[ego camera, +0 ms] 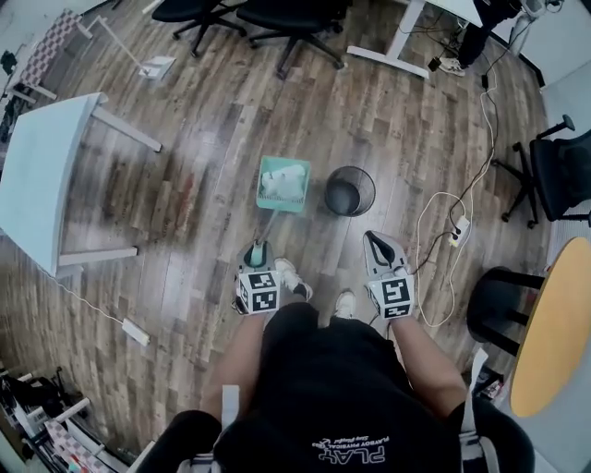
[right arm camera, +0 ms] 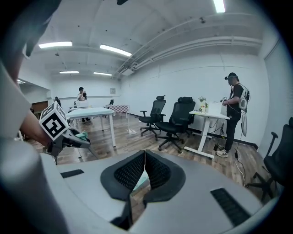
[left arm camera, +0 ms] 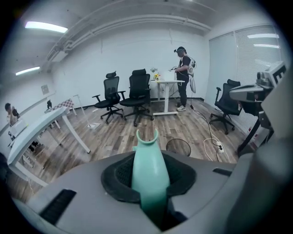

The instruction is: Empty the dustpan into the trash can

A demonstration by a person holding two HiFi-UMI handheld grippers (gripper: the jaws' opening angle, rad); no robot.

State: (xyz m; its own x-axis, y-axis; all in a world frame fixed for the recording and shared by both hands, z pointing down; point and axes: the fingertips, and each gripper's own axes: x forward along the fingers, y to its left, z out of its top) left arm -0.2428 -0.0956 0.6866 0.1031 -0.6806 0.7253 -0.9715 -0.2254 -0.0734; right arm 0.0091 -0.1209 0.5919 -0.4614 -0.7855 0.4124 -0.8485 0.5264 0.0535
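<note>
A teal dustpan (ego camera: 283,185) with white scraps in it hangs tilted above the wood floor, just left of a black mesh trash can (ego camera: 350,190). Its long teal handle (left arm camera: 149,169) runs back into my left gripper (ego camera: 259,251), whose jaws are shut on it. In the left gripper view the trash can (left arm camera: 178,147) shows past the handle's forked tip. My right gripper (ego camera: 374,242) hangs nearer me than the can, apart from it; its pads (right arm camera: 137,170) meet at the tips with nothing between them. The right gripper view shows the left gripper's marker cube (right arm camera: 55,121) at its left.
A white table (ego camera: 46,175) stands at the left, and office chairs (ego camera: 277,18) at the far side. White cable and a power strip (ego camera: 457,226) lie right of the can. A black chair (ego camera: 563,171) and a round yellow table (ego camera: 554,323) are at the right. A person (left arm camera: 184,77) stands at a far desk.
</note>
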